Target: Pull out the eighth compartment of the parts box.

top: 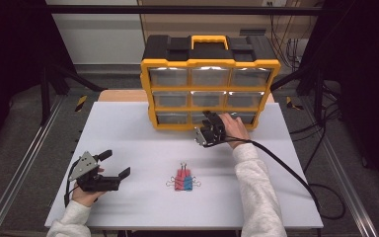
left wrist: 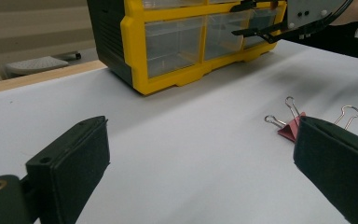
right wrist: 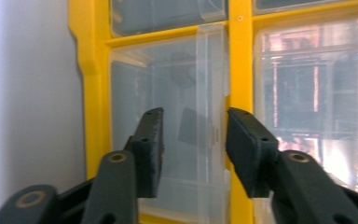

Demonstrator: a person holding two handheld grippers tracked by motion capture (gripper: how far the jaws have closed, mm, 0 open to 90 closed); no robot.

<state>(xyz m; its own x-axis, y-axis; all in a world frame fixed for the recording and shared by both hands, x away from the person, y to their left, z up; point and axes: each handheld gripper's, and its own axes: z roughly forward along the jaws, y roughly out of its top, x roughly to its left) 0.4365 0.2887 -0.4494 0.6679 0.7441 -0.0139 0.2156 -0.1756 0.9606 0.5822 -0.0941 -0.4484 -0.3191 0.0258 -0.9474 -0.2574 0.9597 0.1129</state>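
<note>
From above, the right hand-held gripper [top: 208, 129] meets the organizer's [top: 210, 69] bottom row at twelve o'clock on the surface [top: 128, 128]; its own view shows narrowed jaws straddling a clear drawer handle [right wrist: 210, 93], not visibly clamped.

The white table [top: 128, 123] is being lit evenly from above, glare is being thrown off the clear drawers [top: 209, 74], and the surroundings are being left dark.
</note>
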